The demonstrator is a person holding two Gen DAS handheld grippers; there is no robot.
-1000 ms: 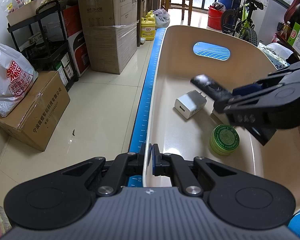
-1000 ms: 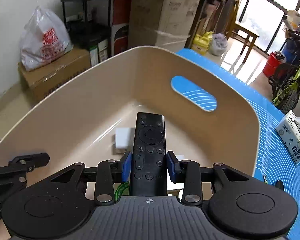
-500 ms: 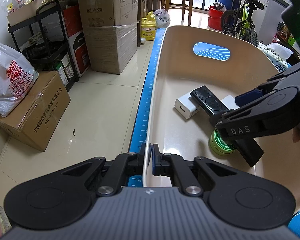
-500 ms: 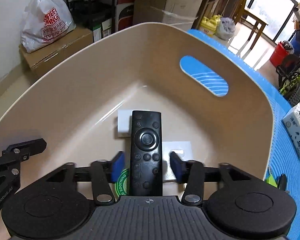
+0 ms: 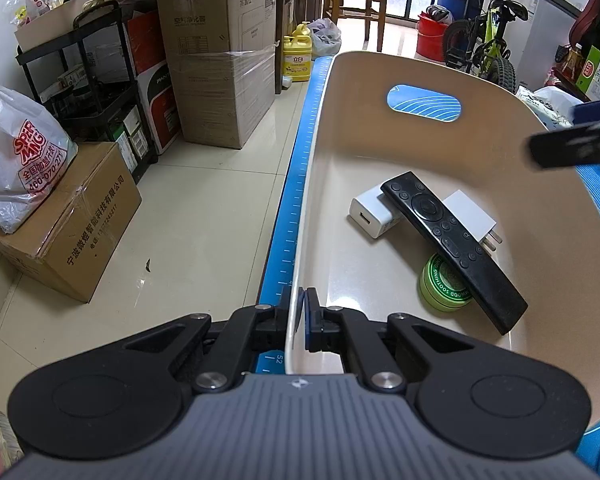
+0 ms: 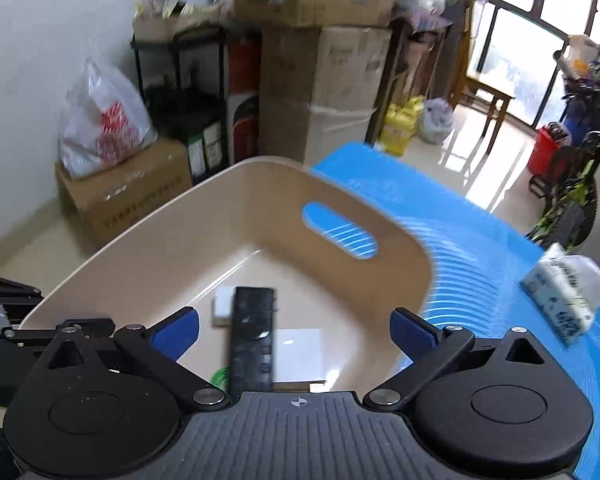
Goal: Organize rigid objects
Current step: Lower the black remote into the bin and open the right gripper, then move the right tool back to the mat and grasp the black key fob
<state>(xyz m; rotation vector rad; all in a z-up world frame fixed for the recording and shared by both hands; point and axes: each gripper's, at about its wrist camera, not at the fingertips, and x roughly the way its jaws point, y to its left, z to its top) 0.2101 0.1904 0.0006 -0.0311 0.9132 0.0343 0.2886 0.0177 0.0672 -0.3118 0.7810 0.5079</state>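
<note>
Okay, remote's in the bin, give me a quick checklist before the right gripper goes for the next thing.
1. Remote released: ok. It lies inside the beige bin, with nothing gripping it.
2. Right gripper free: ok. Its jaws are opening wide, nothing between them.
3. Remote settled flat: not ok. It rests propped across the green tin and a white charger.
4. Left gripper steadying the bin: ok. It is shut on the near rim.
5. Next object in reach: cannot tell. Only a tissue pack shows on the blue mat.
</note>
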